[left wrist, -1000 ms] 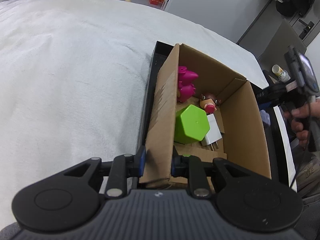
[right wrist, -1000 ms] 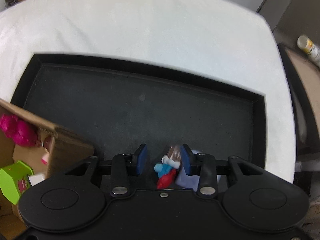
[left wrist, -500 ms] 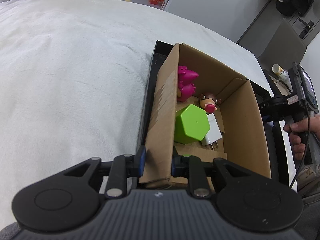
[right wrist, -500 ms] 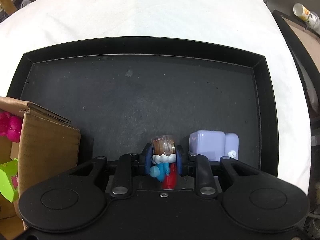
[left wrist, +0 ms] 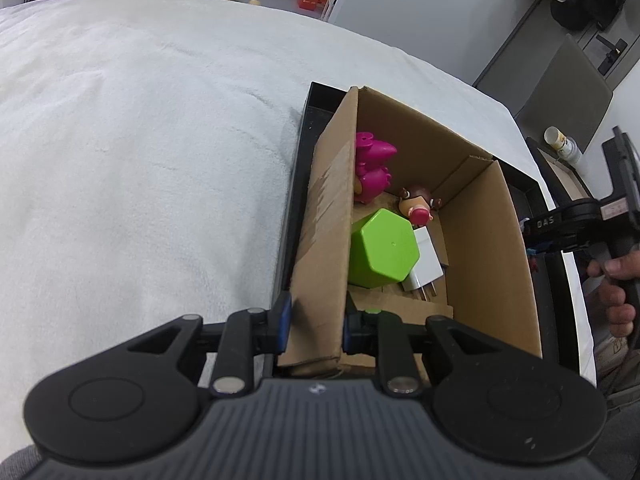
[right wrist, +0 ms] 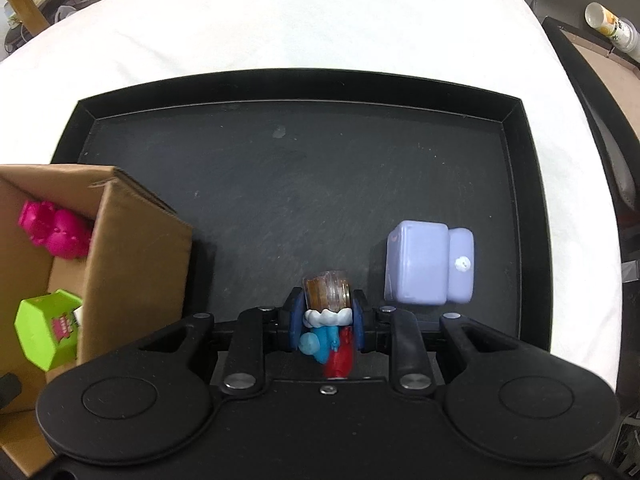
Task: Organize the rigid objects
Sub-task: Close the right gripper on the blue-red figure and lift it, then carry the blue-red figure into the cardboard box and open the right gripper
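My left gripper (left wrist: 315, 322) is shut on the near left wall of an open cardboard box (left wrist: 320, 216) that stands in a black tray (left wrist: 298, 184). Inside lie a pink toy (left wrist: 372, 166), a small brown-and-pink figure (left wrist: 418, 206), a green hexagonal block (left wrist: 382, 250) and a white plug (left wrist: 426, 264). My right gripper (right wrist: 327, 326) is shut on a small blue, white and red figure (right wrist: 326, 328) with a brown top, held above the tray floor (right wrist: 300, 184). A lilac block (right wrist: 428, 268) lies in the tray to its right.
The tray sits on a white cloth-covered table (left wrist: 140, 140). The box (right wrist: 132, 256) fills the tray's left end in the right wrist view. A bottle (right wrist: 612, 26) stands on a side surface beyond the table's right edge.
My right gripper closed on the small figure and lifted it back from the tray, uncovering the lilac block. The left gripper has held the box wall without moving.
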### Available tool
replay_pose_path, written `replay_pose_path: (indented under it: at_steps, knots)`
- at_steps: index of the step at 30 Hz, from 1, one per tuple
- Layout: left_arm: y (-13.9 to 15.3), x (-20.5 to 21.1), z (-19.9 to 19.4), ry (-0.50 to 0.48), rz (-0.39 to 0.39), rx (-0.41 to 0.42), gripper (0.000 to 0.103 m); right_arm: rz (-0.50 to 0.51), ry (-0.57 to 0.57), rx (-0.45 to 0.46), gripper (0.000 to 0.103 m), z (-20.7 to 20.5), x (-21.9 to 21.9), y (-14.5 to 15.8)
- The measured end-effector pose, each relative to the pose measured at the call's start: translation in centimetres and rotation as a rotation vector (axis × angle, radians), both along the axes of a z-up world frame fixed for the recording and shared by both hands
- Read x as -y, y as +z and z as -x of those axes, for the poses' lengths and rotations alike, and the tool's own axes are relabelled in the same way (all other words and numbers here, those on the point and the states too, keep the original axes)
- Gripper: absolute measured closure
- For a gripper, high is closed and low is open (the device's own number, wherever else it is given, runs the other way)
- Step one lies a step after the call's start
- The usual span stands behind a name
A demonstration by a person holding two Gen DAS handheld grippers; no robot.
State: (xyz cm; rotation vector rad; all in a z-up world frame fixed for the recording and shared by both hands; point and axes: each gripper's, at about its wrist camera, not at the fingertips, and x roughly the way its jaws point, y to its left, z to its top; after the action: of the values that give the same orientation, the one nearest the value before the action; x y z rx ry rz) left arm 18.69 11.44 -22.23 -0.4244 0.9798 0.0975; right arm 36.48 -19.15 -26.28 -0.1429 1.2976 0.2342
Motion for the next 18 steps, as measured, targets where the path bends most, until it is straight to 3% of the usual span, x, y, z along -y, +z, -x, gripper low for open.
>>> replay_pose_path:
  at_steps: [8,9,18]
  knots:
    - [0.1,0.2,0.2,-0.011,-0.017,0.004,0.082,-0.033,0.027,0.041,0.079,1.2,-0.5,2.3]
    - [0.2,0.2,0.3,-0.011,-0.016,0.004,0.082,-0.037,0.031,0.047,0.079,2.2,-1.6,3.9]
    - [0.2,0.0,0.5,-0.015,-0.01,0.001,0.082,-0.091,0.031,0.097,0.079,3.4,-2.6,7.7]
